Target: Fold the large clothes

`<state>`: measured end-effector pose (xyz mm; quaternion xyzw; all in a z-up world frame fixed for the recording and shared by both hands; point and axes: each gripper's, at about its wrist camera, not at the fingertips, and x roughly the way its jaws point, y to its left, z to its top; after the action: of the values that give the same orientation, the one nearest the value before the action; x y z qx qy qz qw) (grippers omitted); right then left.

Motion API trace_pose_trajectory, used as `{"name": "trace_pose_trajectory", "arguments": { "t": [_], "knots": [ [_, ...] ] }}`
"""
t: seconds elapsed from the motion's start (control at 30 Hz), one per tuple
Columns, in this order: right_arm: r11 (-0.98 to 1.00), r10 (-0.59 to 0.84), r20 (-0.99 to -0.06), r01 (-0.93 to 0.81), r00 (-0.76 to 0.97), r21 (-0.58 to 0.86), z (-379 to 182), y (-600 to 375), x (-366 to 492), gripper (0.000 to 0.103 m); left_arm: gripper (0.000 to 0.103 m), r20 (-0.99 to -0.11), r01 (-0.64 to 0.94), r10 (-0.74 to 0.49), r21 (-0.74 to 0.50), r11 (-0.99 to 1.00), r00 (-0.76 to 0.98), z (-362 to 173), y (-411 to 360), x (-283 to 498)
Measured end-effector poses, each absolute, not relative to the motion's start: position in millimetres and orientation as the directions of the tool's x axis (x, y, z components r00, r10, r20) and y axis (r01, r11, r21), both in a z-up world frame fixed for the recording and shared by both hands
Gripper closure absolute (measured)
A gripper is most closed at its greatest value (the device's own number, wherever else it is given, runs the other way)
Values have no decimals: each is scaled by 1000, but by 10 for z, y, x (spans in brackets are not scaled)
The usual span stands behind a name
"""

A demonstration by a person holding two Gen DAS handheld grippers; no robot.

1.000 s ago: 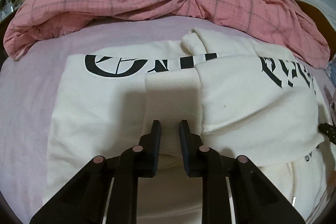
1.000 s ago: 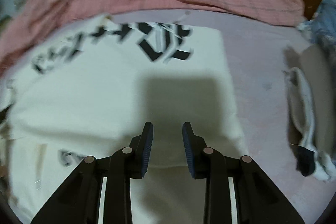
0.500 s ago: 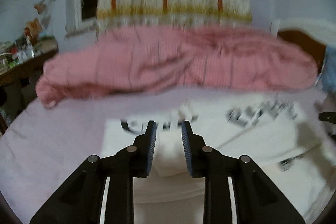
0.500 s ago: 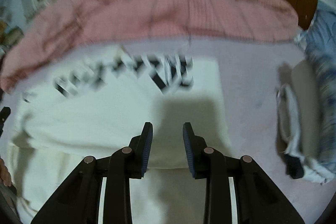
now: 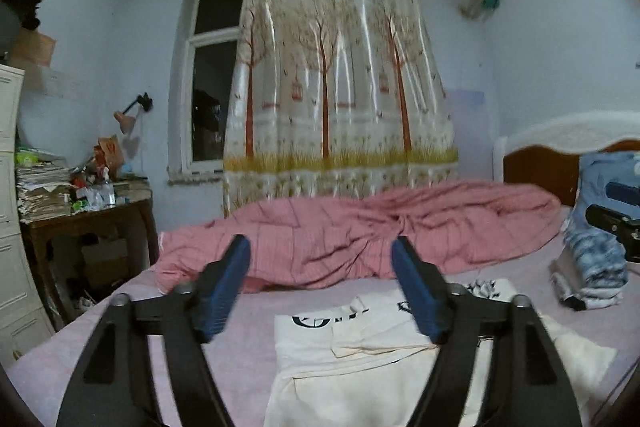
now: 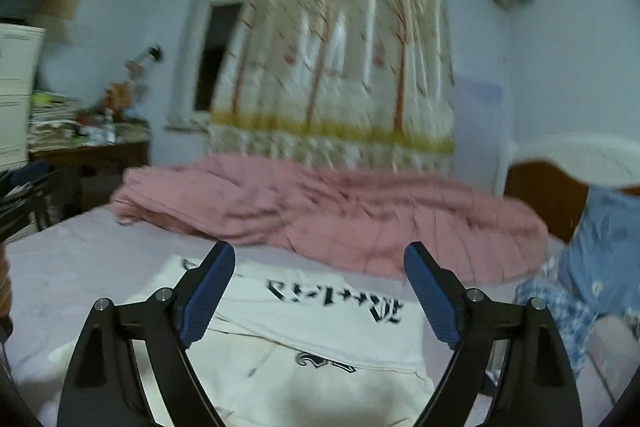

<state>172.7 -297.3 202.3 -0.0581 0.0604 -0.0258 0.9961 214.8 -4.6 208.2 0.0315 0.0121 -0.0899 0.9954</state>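
On the bed (image 5: pixel 224 343), spread over the lilac sheet, lies the white sweatshirt (image 5: pixel 360 367) with black lettering across it. It looks partly folded, with a sleeve or flap laid over the middle, and it sits below and in front of both cameras, not touching either tool.

Left tongs (image 5: pixel 320 287) are up off the fabric and pointing pretty much level across the room, jaws opening wide with nothing between them, just air and the view of the pink checked duvet (image 5: pixel 380 231) bunched up along the far side of the bed. Right tongs (image 6: pixel 318 291) are the same deal: jaws opening, spread wide, nothing gripped, with the sweatshirt (image 6: pixel 320 347) showing under and between the arms. That view is blurry.

Behind the duvet hangs a shiny curtain (image 5: pixel 336 87) printed with trees, next to a dark window (image 5: pixel 212 91). A cluttered wooden table (image 5: pixel 84 211) piled with papers and bottles stands off to the left, with a small lamp (image 5: pixel 128 115) on the wall above it. Over on the right side of the bed there's a blue patterned pile of fabric (image 5: pixel 596 239) near the wooden headboard (image 5: pixel 540 167). At the right edge of the left view, a bit of the other tool pokes in.
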Motion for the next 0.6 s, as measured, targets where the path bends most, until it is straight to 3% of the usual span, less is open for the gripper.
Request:
{"name": "trace_pose_trajectory", "arguments": {
  "t": [0.07,0.1,0.13,0.3,0.4,0.6],
  "knots": [
    [995,-60,-74,54,995,-78,2111,-2922,1429,0,16,-7,190,-190,54,980,982,2105,25,1940],
    [997,-56,-49,54,997,-51,2133,-2913,1286,0,4,1,191,-191,53,980,982,2107,49,1846],
    [998,-51,-32,50,998,-32,2139,-2906,1173,0,0,7,190,-191,54,980,982,2104,72,1758],
    [986,-144,-65,137,987,-98,1844,-2770,816,0,0,-19,183,-182,43,982,983,1884,176,1434],
    [976,-202,-130,188,971,-112,1555,-2805,737,0,0,-54,175,-173,27,984,983,1659,201,1333],
    [983,-184,-308,182,933,-36,1012,-3078,802,0,0,-143,166,-155,70,984,978,1246,121,1287]
  ]
}}
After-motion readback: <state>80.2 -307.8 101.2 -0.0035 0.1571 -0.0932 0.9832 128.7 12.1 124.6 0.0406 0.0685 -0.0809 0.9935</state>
